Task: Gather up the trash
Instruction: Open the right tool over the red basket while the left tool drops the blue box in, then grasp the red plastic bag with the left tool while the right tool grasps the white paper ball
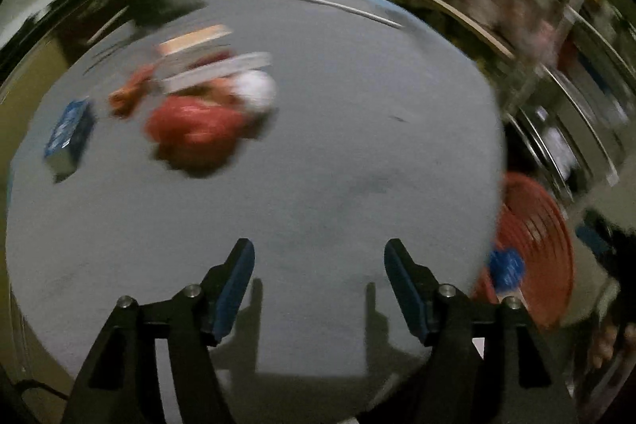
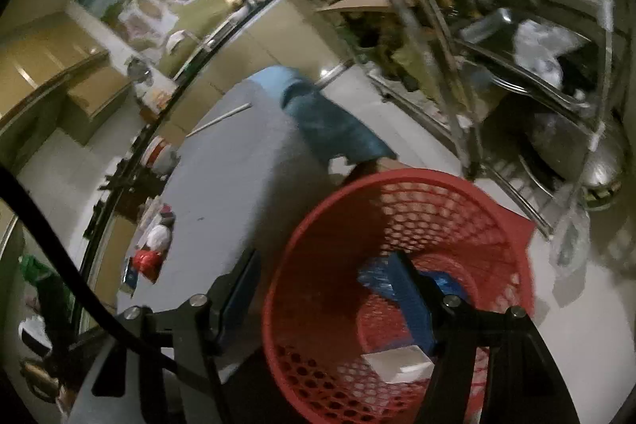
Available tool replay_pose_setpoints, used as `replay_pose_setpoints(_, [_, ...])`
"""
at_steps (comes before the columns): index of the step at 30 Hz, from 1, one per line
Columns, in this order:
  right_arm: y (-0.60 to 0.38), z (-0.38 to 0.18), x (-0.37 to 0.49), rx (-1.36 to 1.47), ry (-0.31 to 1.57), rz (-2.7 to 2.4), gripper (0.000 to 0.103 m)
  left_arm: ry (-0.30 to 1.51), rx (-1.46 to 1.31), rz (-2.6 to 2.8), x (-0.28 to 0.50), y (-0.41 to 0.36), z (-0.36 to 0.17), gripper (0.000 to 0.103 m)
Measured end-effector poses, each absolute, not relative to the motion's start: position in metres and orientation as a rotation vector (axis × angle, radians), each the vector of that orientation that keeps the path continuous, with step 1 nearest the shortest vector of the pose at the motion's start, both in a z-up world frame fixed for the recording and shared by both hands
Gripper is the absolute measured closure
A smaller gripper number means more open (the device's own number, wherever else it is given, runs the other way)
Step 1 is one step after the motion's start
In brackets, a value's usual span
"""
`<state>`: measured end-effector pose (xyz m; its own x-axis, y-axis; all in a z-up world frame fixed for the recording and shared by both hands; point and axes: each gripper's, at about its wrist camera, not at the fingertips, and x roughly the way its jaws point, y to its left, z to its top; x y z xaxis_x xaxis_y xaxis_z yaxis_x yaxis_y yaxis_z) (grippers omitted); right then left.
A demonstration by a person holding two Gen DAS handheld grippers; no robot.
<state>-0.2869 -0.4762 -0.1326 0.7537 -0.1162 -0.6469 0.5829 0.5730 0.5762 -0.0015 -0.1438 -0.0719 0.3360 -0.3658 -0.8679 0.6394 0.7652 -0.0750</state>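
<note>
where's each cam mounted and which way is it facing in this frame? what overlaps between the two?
Left wrist: on the left gripper, angled down at the round grey table; own open black fingers with blue pads show, nothing between them; blurred trash pile with a red plastic bag far left.
Right wrist: on the right gripper, looking down into the red mesh plastic basket; open fingers show, one inside the rim, plus a blue denim leg.
Shared: table, basket, red bag, blue wrapper in the basket.
</note>
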Motion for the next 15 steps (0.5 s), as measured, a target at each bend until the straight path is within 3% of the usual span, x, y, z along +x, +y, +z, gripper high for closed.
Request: replay_pose_setpoints(15, [-0.43,-0.132,-0.225,0.785,0.698,-0.305,0.033,1.155,-0.064,-0.451,0.134,-0.109,-0.089,0.034])
